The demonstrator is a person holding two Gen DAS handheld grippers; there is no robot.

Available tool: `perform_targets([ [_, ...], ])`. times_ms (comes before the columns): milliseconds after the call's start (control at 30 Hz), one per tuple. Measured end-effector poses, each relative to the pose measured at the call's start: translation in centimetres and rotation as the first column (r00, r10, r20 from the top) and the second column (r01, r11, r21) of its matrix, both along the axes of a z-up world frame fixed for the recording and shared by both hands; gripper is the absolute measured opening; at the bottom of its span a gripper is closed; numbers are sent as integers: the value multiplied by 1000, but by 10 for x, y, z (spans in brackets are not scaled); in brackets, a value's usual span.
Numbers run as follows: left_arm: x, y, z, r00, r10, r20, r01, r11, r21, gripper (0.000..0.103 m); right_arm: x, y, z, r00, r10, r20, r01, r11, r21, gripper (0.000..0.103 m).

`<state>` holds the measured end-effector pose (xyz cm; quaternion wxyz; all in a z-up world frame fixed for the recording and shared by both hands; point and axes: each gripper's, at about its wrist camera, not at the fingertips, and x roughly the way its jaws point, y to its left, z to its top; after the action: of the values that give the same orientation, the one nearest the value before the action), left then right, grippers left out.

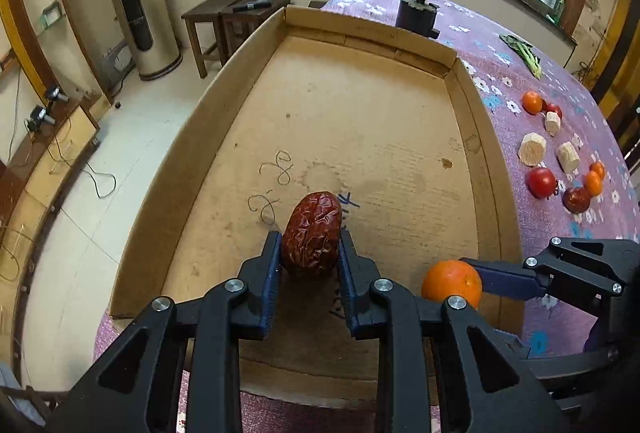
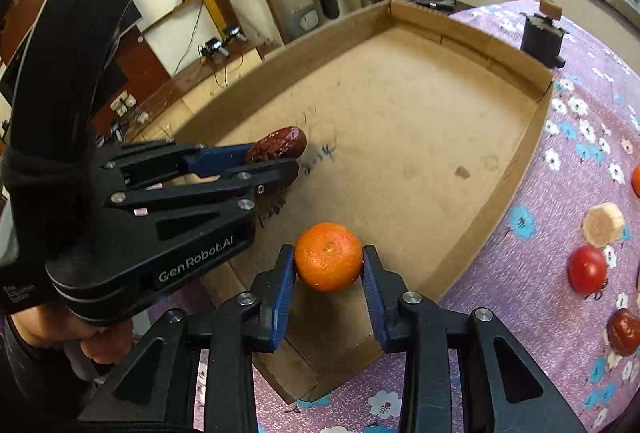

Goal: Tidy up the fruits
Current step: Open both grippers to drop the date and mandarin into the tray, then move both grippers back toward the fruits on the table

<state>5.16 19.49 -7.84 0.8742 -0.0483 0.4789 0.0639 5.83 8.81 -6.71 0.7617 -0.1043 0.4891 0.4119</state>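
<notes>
Red date: wrinkled, dark red, clamped between the blue pads of the left claw, held just above the floor of the cardboard tray near its pen scribbles. Tangerine: bright orange, pinched between the pads of the right claw, poised over the tray's near corner, close beside the left claw. Both claws: closed partway, each to the width of its fruit. Cardboard tray: shallow, low-walled, stained floor, otherwise bare, resting on the table under a purple flowered cloth. Loose items on the cloth right of the tray, well apart from it: a tomato, a second date, small tangerines, pale cut chunks, and a green leafy vegetable farther back. Far end of table: a dark purple holder.
</notes>
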Motion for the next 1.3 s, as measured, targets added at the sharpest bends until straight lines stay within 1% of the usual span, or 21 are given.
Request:
perform_targets([
  [267,1,-4,0,1000,-3,-16,4,999,46,25,-5,12,-3,997,54,50,-51,997,-60,35],
  [300,1,-4,0,1000,5,-23,-3,998,61,39,-6,12,-3,997,57,47,-54,997,-55,39],
  [333,2,-4,-1,999,23,-36,-20,996,83,64,-6,11,-2,997,58,43,-56,998,-41,49],
  [367,2,-3,-1,998,43,-48,-38,994,101,74,-8,4,2,998,54,45,-52,998,-34,56],
  [400,0,-1,0,998,51,-44,-47,994,103,78,-8,3,4,997,47,55,-45,999,-30,66],
  [467,-5,4,3,998,60,-31,-57,995,83,78,-9,-1,8,996,44,73,-43,999,-20,67],
  [567,-11,9,9,997,76,-17,-74,995,68,78,-8,-13,14,997,31,68,-31,1000,3,67],
  [700,-16,5,21,998,67,18,-68,996,52,78,-10,-31,27,997,5,80,-8,999,36,67],
  [833,-18,-12,32,998,33,44,-36,998,53,78,-14,-59,37,995,-41,90,36,998,58,67],
  [1000,-20,-44,42,997,-36,70,33,998,49,78,-19,-99,42,989,-110,94,104,992,73,67],
  [1133,-19,-68,46,993,-85,79,81,995,51,78,-21,-136,46,980,-171,102,163,984,78,67],
  [1300,-19,-94,50,988,-132,85,129,991,40,78,-24,-172,49,965,-241,105,232,969,86,67],
])
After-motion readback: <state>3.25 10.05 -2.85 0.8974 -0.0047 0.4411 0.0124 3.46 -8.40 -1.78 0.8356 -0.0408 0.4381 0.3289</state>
